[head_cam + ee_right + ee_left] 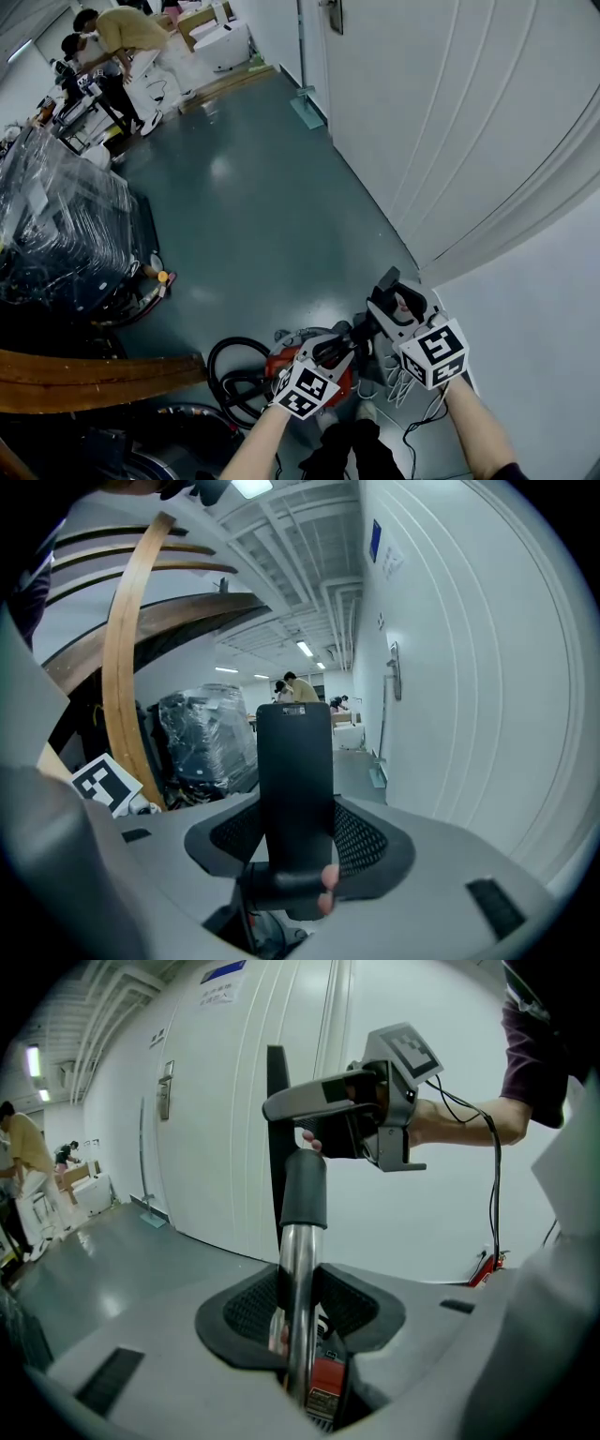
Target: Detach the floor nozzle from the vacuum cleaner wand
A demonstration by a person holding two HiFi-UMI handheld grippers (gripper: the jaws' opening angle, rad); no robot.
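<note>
Upright chrome wand, black nozzle above

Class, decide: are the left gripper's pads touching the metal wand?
Touching. The left gripper view shows both pads flush against the wand, no gap.

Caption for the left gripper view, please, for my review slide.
Left gripper clamps the chrome wand while the right gripper holds the black nozzle above it, before a white door.

Lower end of wand behind left tool; print on wall sign and on floor nozzle too small.
</note>
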